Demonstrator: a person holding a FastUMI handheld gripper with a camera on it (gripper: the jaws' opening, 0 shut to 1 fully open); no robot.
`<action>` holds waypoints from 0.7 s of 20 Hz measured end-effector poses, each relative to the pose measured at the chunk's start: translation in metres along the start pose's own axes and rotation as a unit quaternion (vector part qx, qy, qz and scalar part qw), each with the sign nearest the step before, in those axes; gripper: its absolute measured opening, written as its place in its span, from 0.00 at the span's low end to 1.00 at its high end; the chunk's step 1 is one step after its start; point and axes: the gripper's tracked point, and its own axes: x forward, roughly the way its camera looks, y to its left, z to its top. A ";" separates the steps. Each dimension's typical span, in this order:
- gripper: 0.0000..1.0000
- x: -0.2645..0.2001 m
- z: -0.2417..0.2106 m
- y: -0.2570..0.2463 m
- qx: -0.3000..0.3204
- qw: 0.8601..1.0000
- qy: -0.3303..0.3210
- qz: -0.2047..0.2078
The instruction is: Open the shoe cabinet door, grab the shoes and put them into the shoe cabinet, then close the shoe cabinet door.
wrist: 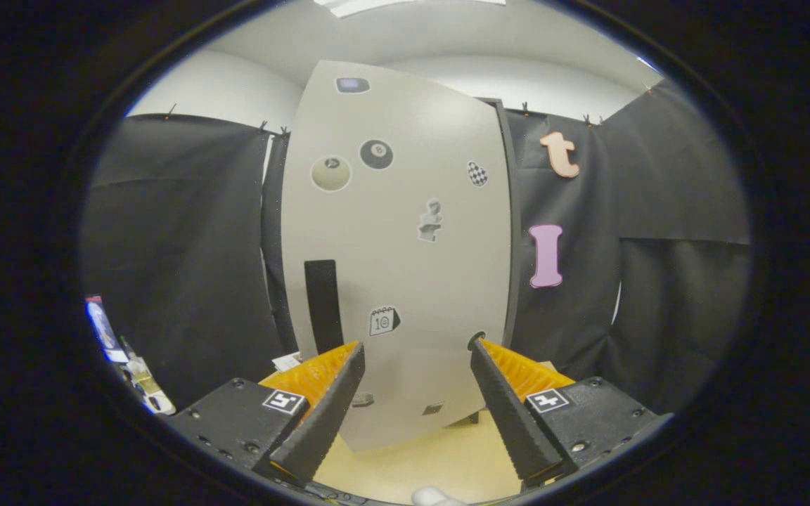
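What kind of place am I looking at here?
Probably an indoor recording booth: black cloth walls hang around a tall pale shoe cabinet door covered in stickers, on a pale floor. The hand-held gripper is open before it.

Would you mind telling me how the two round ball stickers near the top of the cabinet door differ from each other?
The left ball sticker is pale cream, while the right ball sticker is black with a light spot at its centre. The left one looks larger and sits slightly lower on the cabinet door; the right one sits higher. Both are round and stuck flat on the door, well beyond the open gripper.
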 end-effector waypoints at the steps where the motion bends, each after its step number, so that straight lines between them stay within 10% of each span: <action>1: 0.99 -0.003 0.003 -0.003 0.002 1.000 -0.002 -0.005; 14: 0.99 -0.068 0.045 -0.057 -0.003 0.995 -0.017 -0.100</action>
